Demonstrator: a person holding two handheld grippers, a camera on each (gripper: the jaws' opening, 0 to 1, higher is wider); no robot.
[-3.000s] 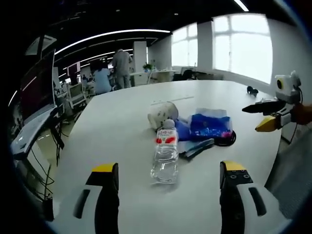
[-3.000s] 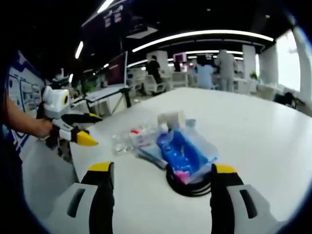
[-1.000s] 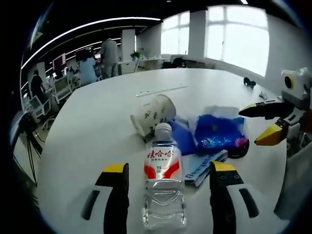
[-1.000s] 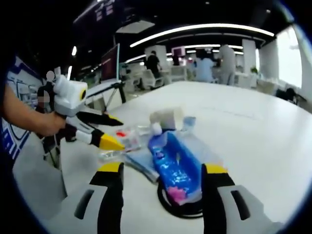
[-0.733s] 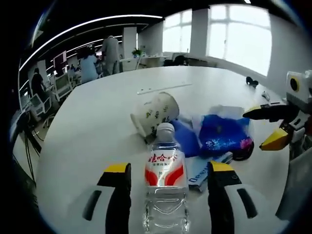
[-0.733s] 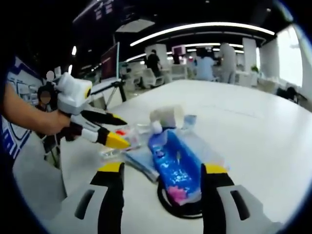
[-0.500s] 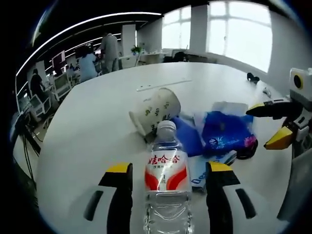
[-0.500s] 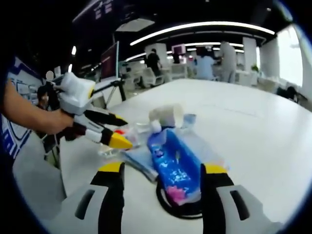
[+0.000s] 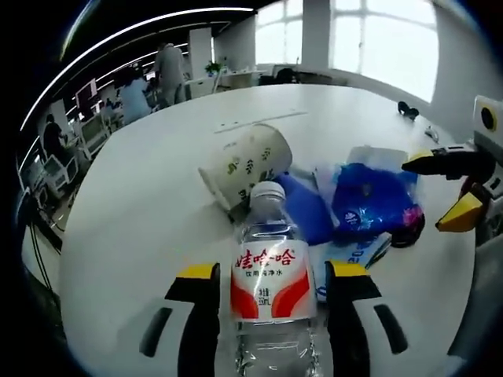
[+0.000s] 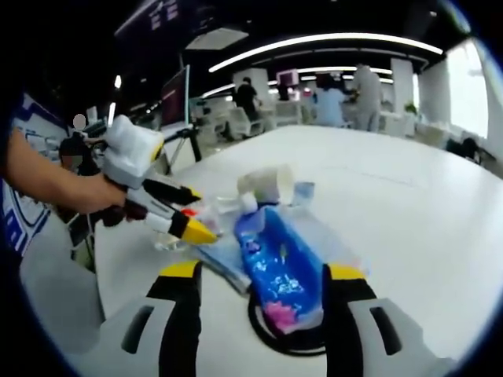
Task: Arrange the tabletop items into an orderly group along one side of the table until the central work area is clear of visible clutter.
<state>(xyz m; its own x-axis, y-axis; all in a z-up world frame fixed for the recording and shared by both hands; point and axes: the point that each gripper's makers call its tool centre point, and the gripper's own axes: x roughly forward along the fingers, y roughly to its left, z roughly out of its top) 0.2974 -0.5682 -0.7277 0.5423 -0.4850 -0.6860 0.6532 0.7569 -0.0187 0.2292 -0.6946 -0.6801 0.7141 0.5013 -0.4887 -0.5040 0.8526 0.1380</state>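
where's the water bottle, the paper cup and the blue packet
water bottle point(image 9: 273, 275), left gripper view, on its red and white label
paper cup point(image 9: 245, 163), left gripper view, on its patterned side wall
blue packet point(image 10: 277, 267), right gripper view, on the middle of its blue face

Your clear bottle point(image 9: 271, 290) lies at 6 o'clock; toppled paper cup point(image 9: 245, 165) at 12, blue packet point(image 9: 372, 202) at 2.

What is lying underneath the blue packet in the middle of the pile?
Under the blue packet lies a black ring-shaped item, its edge curving out at the near end. A pale blue booklet pokes out beside it. How far either reaches beneath is covered.
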